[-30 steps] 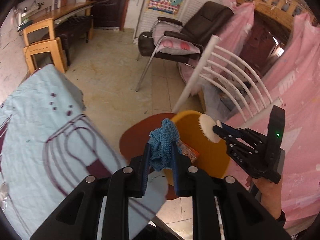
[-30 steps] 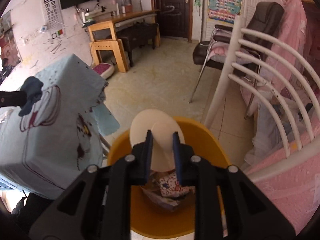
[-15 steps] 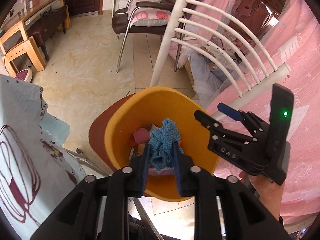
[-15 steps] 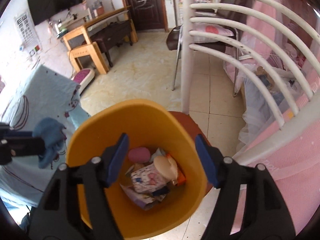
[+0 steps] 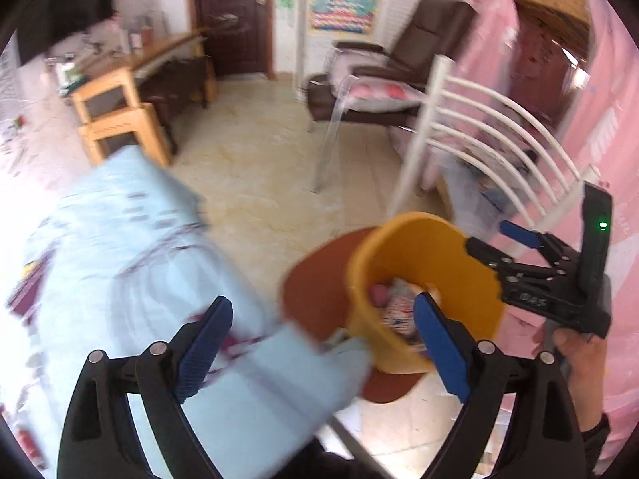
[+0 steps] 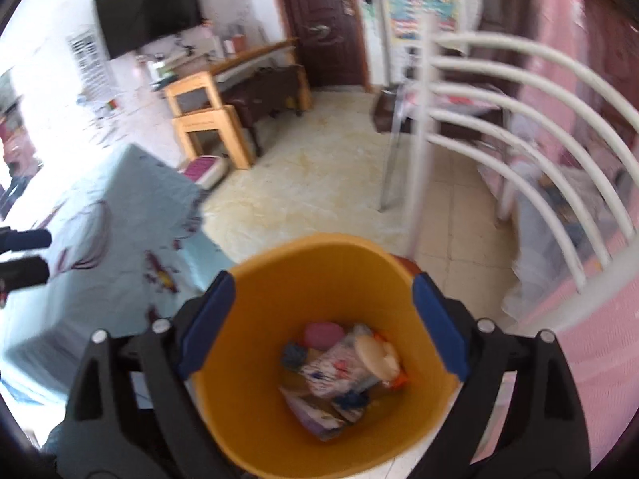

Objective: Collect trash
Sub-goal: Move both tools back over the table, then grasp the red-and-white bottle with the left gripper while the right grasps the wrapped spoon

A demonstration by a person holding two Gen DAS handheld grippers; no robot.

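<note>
— Orange bin [image 5: 423,263] seen from the left wrist? Standing on the floor beside the blue-clothed table [image 5: 131,263], trash [image 5: 393,303] inside.
— And the left gripper [image 5: 323,339]?
— Jaws opening, spread wide, nothing between them. Right gripper [image 5: 495,243] poised over the bin's far rim, held by a hand [image 5: 579,351].
— From the right wrist?
— Looking straight down into the bin [image 6: 331,263]. Wrappers, a pink lump and a blue rag [image 6: 294,353] lying at the bottom. Right gripper [image 6: 323,327] likewise opening, wide apart, pinching nothing.
</note>
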